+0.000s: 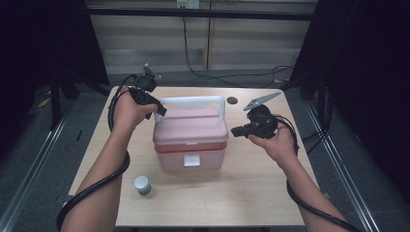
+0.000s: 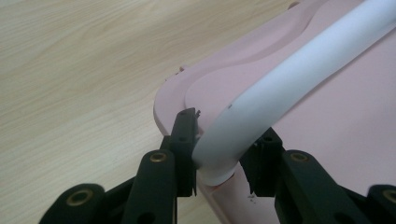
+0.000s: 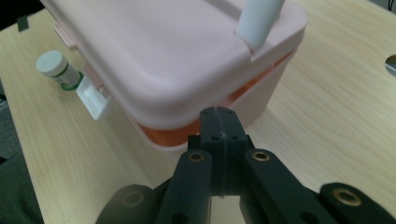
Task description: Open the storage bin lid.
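Observation:
A pink lidded box [image 1: 191, 140] with a white latch [image 1: 192, 160] stands mid-table, its white handle [image 1: 193, 101] raised upright. My left gripper [image 1: 157, 110] is at the handle's left end. In the left gripper view its jaws [image 2: 224, 140] press on either side of the white handle [image 2: 289, 84], just above the pink lid [image 2: 345, 121]. My right gripper [image 1: 237, 130] hovers off the box's right side, shut and empty. In the right gripper view its jaws [image 3: 218, 119] are pressed together, pointing at the box [image 3: 173, 56] near the gap under the lid.
A small white-capped green bottle [image 1: 142, 185] stands on the wooden table [image 1: 251, 193] in front of the box, left of the latch [image 3: 93, 100]. A dark round hole [image 1: 232, 100] lies at the table's far side. Dark floor and cables surround the table.

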A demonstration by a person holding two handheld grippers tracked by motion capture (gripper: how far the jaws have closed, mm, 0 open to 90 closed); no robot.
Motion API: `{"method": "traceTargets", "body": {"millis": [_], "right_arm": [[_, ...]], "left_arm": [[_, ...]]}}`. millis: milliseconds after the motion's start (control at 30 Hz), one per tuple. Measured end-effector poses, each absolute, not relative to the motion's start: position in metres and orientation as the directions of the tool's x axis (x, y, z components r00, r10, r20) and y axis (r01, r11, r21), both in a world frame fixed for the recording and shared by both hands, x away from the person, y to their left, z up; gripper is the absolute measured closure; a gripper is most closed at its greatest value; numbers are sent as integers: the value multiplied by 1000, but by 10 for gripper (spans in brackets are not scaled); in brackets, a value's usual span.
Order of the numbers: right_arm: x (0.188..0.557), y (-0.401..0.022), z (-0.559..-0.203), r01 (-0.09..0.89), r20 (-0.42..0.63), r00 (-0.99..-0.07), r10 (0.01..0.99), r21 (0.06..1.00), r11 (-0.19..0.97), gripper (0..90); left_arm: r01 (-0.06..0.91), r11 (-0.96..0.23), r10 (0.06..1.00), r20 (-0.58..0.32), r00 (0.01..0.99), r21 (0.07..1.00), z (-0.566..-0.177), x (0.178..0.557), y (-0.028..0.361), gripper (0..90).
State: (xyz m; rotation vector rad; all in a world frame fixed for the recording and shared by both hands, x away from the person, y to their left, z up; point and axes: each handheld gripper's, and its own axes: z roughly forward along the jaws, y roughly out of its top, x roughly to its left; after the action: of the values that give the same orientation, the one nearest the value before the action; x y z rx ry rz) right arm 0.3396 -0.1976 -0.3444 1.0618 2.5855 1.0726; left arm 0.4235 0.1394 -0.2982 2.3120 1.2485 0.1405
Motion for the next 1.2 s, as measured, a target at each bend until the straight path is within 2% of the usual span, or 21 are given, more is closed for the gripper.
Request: {"method": "traceTargets", "body": {"millis": [667, 1200], "right_arm": [[344, -177, -369, 560, 172, -764, 622, 657, 506, 900], [346, -165, -360, 539, 143, -772, 619, 664, 519, 900]], "left_arm": [[754, -435, 811, -150, 566, 491, -288, 424, 142, 683], [735, -450, 798, -142, 586, 507, -291, 422, 144, 686]]}}
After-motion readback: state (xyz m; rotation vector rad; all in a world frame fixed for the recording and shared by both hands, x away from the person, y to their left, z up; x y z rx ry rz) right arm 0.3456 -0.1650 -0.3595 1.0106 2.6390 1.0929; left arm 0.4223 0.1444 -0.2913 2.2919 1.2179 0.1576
